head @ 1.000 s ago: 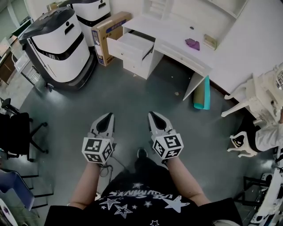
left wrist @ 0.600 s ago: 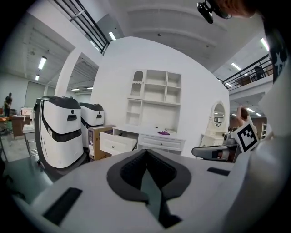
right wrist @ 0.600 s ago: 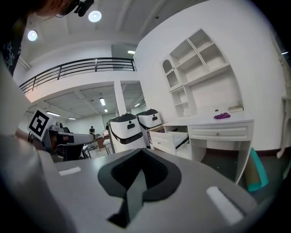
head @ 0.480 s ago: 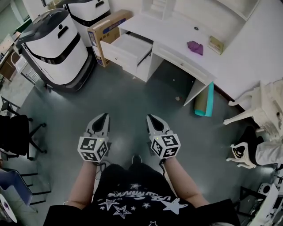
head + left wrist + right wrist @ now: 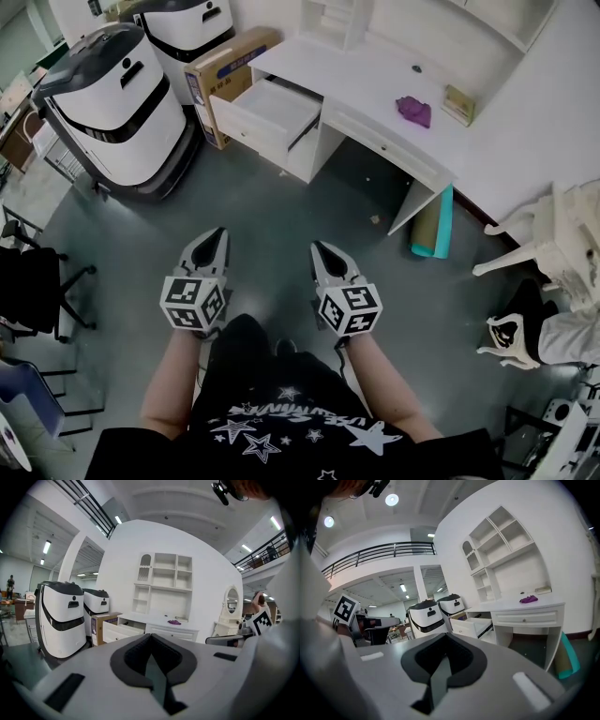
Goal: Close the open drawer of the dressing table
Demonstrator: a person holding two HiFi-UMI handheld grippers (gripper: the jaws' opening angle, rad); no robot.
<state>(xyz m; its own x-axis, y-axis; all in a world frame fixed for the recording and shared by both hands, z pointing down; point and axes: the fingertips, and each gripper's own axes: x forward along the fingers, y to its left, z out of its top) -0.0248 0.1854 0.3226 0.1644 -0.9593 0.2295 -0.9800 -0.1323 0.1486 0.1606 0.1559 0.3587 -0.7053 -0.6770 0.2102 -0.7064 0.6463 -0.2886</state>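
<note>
The white dressing table [image 5: 375,80] stands at the top of the head view, across a stretch of grey floor from me. Its upper left drawer [image 5: 267,108] is pulled out and looks empty. My left gripper [image 5: 217,232] and right gripper [image 5: 319,247] hang side by side above the floor, well short of the table. Both are shut with nothing between the jaws. In the left gripper view the left gripper [image 5: 150,634] points at the drawer [image 5: 117,630]. In the right gripper view the right gripper [image 5: 446,634] has the drawer [image 5: 471,625] just right of its tips.
Two white-and-black machines [image 5: 112,103] and a cardboard box [image 5: 220,70] stand left of the drawer. A teal roll [image 5: 433,225] leans by the table's right leg. A purple cloth [image 5: 412,110] lies on the tabletop. A white chair [image 5: 553,244] is at right, black chairs [image 5: 28,281] at left.
The person has stepped forward, so the dressing table and machines sit slightly nearer and shifted in the head view. Both grippers keep the same shut pose. The drawer is still open.
</note>
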